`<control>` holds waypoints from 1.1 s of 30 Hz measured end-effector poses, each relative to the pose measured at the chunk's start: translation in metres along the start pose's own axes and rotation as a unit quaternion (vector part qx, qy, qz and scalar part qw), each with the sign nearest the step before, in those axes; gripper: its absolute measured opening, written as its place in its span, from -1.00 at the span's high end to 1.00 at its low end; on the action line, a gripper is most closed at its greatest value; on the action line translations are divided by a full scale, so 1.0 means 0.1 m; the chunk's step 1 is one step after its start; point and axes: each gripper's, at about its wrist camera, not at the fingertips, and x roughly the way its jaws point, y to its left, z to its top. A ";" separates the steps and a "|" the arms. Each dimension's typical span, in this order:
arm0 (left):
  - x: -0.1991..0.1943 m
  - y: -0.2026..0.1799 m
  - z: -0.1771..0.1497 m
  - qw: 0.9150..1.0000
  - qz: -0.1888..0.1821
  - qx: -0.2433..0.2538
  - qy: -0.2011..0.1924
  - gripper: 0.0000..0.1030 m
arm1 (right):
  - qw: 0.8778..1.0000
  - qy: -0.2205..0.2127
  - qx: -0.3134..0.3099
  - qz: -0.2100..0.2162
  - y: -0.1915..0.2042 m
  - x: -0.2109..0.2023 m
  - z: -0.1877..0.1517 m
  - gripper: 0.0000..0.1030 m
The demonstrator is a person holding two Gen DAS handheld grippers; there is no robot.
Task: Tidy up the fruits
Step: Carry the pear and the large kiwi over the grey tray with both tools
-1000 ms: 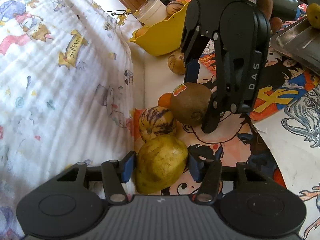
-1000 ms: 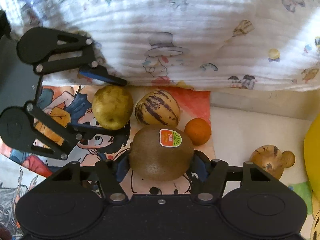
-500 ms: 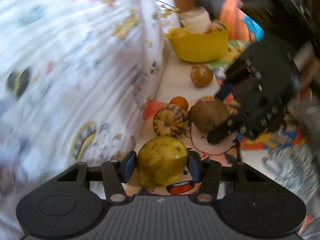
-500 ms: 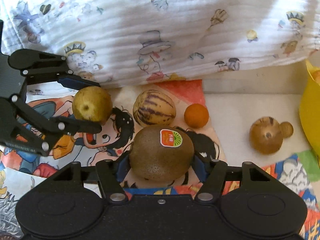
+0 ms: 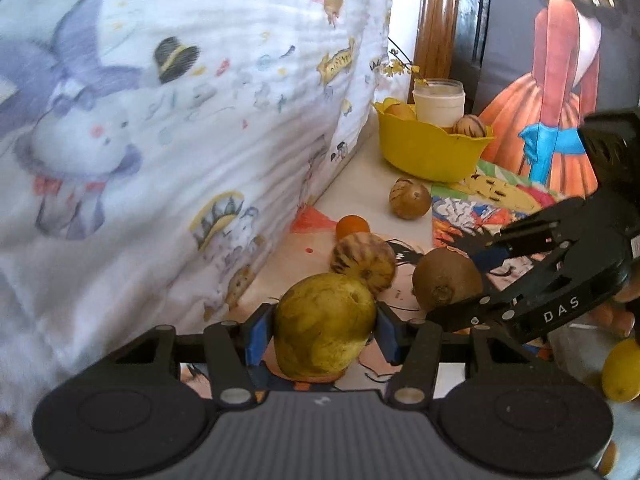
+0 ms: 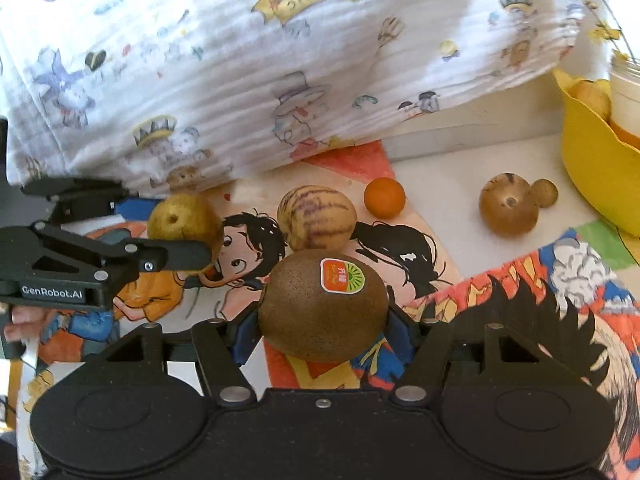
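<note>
My left gripper (image 5: 322, 330) is shut on a yellow-green pear (image 5: 324, 326), lifted just above the cartoon-printed mat; the same pear (image 6: 184, 222) shows in the right wrist view. My right gripper (image 6: 322, 328) is shut on a brown kiwi (image 6: 322, 306) with an orange-green sticker, also seen from the left wrist as the kiwi (image 5: 446, 278). On the mat lie a striped melon-like fruit (image 6: 316, 218) and a small orange (image 6: 384, 197). A yellow bowl (image 5: 430, 152) with fruit stands farther back.
A white printed cloth (image 5: 180, 120) rises like a wall along one side. A brown round fruit (image 6: 508, 210) with a small one beside it lies near the bowl. A white jar (image 5: 439, 102) stands in the bowl. A lemon (image 5: 620, 370) lies at the right edge.
Both grippers have lifted a little and moved across with their fruit, and both have rolled, the left one strongly. The bowl now shows more upright and nearer to the middle.
</note>
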 end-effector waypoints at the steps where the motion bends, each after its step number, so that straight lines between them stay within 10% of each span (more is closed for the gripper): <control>1: -0.01 0.01 -0.01 1.000 -0.005 -0.012 -0.002 -0.11 | 1.000 -0.006 0.008 0.001 0.00 -0.04 -0.01 -0.28; 12: -0.26 -0.28 -0.03 0.999 -0.005 -0.032 -0.014 -0.11 | 0.993 -0.084 0.080 -0.037 0.19 -0.82 -0.31 -0.28; 33: -1.05 -1.34 -0.37 0.992 -0.114 -0.034 -0.034 -0.11 | 0.957 -0.178 0.079 -0.215 0.83 -2.42 -1.66 -0.28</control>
